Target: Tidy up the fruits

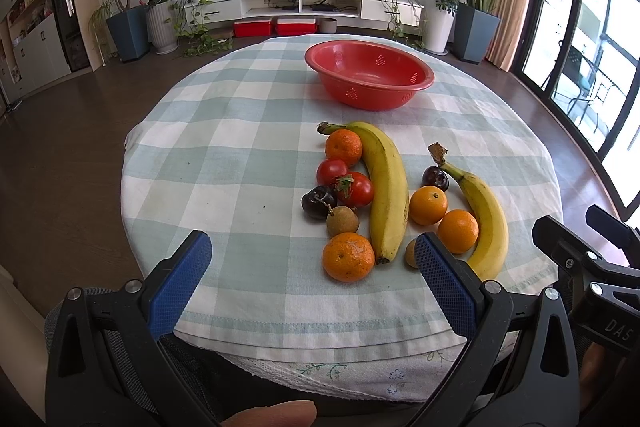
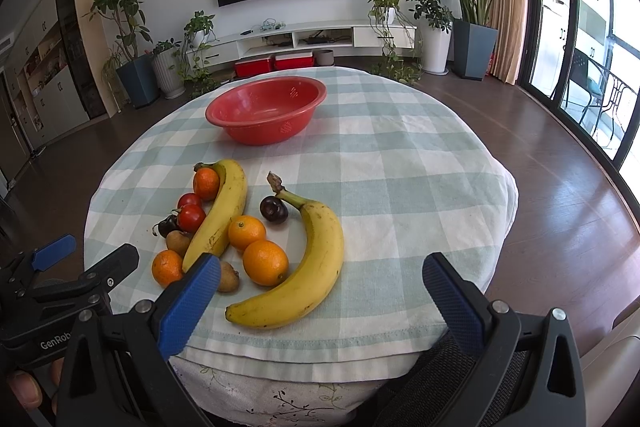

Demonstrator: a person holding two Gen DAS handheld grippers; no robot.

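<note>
A red perforated bowl (image 1: 370, 73) stands empty at the far side of the round table; it also shows in the right wrist view (image 2: 266, 109). In front of it lie two bananas (image 1: 384, 187) (image 2: 308, 267), several oranges (image 1: 348, 257) (image 2: 265, 263), two tomatoes (image 1: 356, 189), two dark plums (image 1: 435, 179) (image 2: 274, 209) and small brown fruits (image 1: 342, 221). My left gripper (image 1: 312, 255) is open and empty, above the table's near edge, just short of the fruit. My right gripper (image 2: 320, 275) is open and empty, with the near banana between its fingers' lines.
The table wears a green-and-white checked cloth (image 1: 240, 155). Beyond it are a TV stand (image 1: 304, 3), potted plants (image 1: 128, 27) and dark wood floor. Glass doors (image 2: 592, 27) are on the right. The right gripper's body shows at the left view's right edge (image 1: 592, 267).
</note>
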